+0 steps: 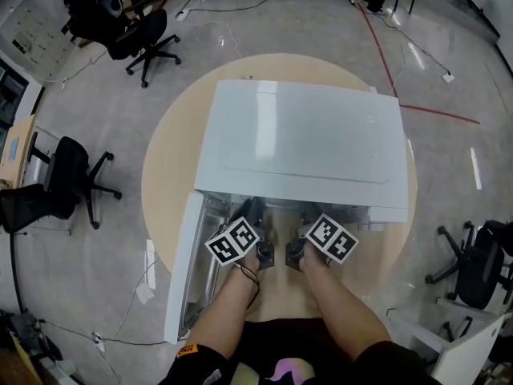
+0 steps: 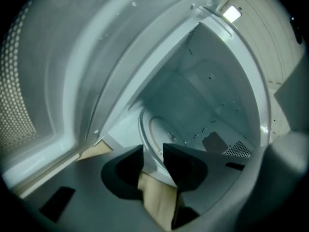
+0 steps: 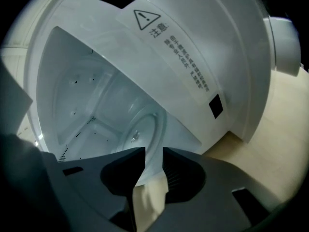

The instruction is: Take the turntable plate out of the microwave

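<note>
Floor (image 1: pixel 96 103): grey; only the head view shows it, with black office chairs (image 1: pixel 148 42) standing around.
Table (image 1: pixel 160 183): round, pale wood. The head view gives its whole outline; each gripper view shows only a strip of it below the jaws.
Microwave (image 1: pixel 304 143): white, near the middle of the table. From above, its flat top covers the inside, which only the two gripper views look into.
Door (image 1: pixel 183 263): swung wide open at the person's left. The left gripper view alone shows its inner face and dotted window mesh.
Cavity (image 2: pixel 203 95): white walls with small vent holes, seen from both gripper views.
Warning label (image 3: pixel 169 42): a triangle and lines of print on the front frame, in the right gripper view only.
Plate (image 2: pixel 155 132): clear glass disc inside the cavity, lying flat on its floor, face up. Being round, it has no long axis. Its near rim faces the doorway and the grippers.
Left gripper (image 2: pixel 153 153): at the doorway, jaws released and standing apart. The plate's near rim shows in the gap, but the pads are not pressed on it.
Right gripper (image 3: pixel 153 159): beside the left one, jaws likewise apart and unclenched, with the plate's rim showing through the gap.
</note>
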A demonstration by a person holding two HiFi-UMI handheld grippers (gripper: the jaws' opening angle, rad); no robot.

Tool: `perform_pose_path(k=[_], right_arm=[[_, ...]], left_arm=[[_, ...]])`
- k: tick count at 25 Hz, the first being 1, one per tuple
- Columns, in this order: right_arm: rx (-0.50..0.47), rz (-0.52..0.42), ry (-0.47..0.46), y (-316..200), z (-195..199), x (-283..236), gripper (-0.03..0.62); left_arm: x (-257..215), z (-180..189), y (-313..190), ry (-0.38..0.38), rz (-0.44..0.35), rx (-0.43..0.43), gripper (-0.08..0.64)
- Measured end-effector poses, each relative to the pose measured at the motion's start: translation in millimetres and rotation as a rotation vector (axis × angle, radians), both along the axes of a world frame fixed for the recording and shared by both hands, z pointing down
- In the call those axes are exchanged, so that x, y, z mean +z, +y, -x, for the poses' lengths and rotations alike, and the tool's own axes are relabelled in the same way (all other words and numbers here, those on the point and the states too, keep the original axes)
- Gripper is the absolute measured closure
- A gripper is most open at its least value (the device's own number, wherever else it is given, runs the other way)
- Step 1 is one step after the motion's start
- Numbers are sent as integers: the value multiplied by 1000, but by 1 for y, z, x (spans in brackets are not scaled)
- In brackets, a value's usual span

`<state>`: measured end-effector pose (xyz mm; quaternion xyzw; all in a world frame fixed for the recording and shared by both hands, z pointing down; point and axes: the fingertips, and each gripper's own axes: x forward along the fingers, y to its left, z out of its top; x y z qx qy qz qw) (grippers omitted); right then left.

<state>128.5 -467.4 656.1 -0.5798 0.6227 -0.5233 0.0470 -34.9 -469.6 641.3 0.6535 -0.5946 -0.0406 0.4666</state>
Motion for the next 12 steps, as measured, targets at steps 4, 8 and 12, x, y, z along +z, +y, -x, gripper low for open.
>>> perform_pose_path(k=[4, 8, 12], right_arm=[[8, 8, -7, -6, -1, -1, 495], [5, 27, 5, -10, 2, 0, 495], [19, 44, -12, -14, 3, 0, 495]], left_arm=[[6, 0, -4, 11, 15, -12, 405], [6, 1, -10, 24, 15, -20, 405], [6, -1, -18, 43, 18, -16, 405]])
